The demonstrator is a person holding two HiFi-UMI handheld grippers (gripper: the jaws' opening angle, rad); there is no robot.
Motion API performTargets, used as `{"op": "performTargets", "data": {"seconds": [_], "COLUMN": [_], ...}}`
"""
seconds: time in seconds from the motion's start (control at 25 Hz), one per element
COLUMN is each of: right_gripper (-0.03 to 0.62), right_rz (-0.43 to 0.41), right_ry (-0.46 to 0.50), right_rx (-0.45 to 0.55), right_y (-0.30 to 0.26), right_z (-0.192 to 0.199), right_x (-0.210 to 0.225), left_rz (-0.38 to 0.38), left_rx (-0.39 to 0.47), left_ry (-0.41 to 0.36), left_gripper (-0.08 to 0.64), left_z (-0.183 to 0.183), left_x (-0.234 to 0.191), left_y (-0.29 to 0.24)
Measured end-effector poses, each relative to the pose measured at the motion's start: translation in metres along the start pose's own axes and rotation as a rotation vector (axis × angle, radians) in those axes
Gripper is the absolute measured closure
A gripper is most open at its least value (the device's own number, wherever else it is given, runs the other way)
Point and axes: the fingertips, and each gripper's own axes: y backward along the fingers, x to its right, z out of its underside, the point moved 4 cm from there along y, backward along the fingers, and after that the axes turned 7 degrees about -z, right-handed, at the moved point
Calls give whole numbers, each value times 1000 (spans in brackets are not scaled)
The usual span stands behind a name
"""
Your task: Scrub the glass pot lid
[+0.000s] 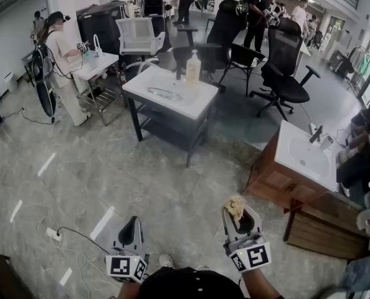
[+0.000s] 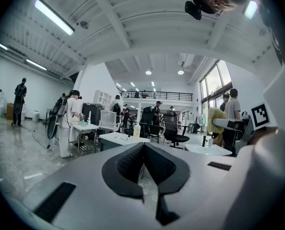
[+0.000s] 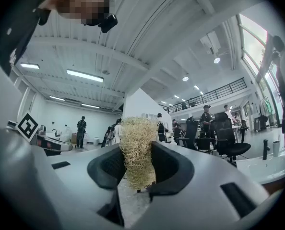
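1. standing well apart from the white desk, where the glass pot lid lies flat near the middle, with a soap bottle by the far edge.
2. right tool is clamped on a straw-coloured scrubber; left tool is closed, empty.
3. no scrubbing looks begun: approach and cleaning all remain.

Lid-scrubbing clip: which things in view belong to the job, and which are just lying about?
Job: glass lid on the table; soap bottle on the same table; scrubber in right claw; probably the sink.
Lying about: black chair; power strip on the floor.
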Motion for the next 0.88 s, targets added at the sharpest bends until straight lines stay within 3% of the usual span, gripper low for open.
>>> {"op": "performTargets", "data": {"seconds": [0.88], "right_gripper": [445], "right_rz": [20], "right_ry": [-37], "right_rx": [2], "right_y": [-66], "right_z": [22], "right_x": [-54], "left_rz": [62], "left_rx": [-16], "left_ry": [-10], "left_gripper": [534], "left_z": [2], "left_x": [-76], "left_y": [-26]}}
